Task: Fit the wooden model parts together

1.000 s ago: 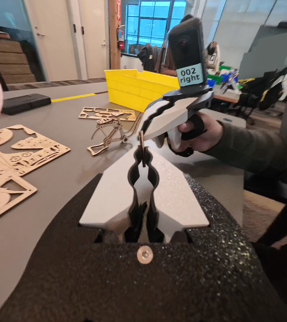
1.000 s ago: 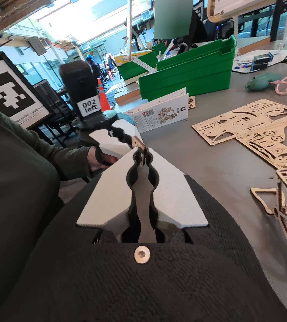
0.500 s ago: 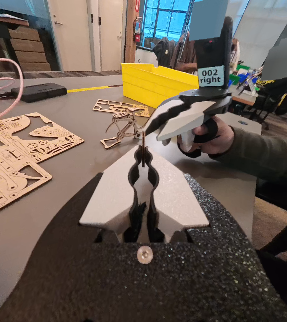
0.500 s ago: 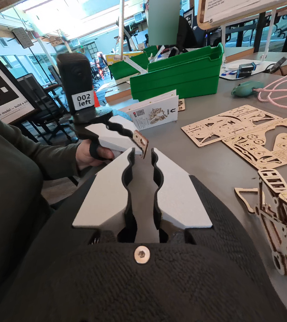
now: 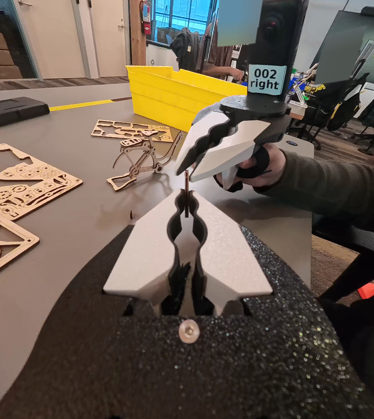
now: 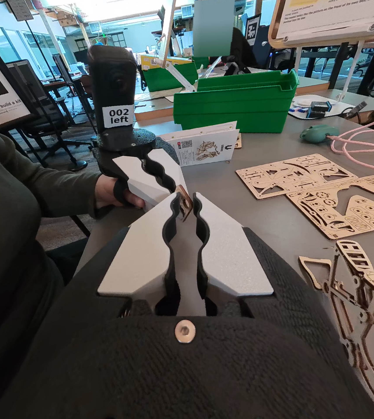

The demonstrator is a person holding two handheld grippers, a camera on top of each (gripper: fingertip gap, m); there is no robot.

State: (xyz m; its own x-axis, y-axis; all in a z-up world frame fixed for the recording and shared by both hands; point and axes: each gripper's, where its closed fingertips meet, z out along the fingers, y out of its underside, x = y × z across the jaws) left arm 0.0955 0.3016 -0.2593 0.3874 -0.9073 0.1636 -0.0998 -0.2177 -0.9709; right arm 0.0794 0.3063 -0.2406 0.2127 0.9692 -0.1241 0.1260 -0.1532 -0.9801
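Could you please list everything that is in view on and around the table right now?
Small wooden piece: one, tan, pinched in the left gripper's tips.
Wooden bicycle model: one, tan, upright on the table.
Wooden part sheets: several, tan, flat on the table.
Yellow bin: one, far table edge.
Green bin: one, behind the booklet.
Booklet: one, white, standing.
Table: one, grey.
Left gripper: shut on the piece.
Right gripper: open.
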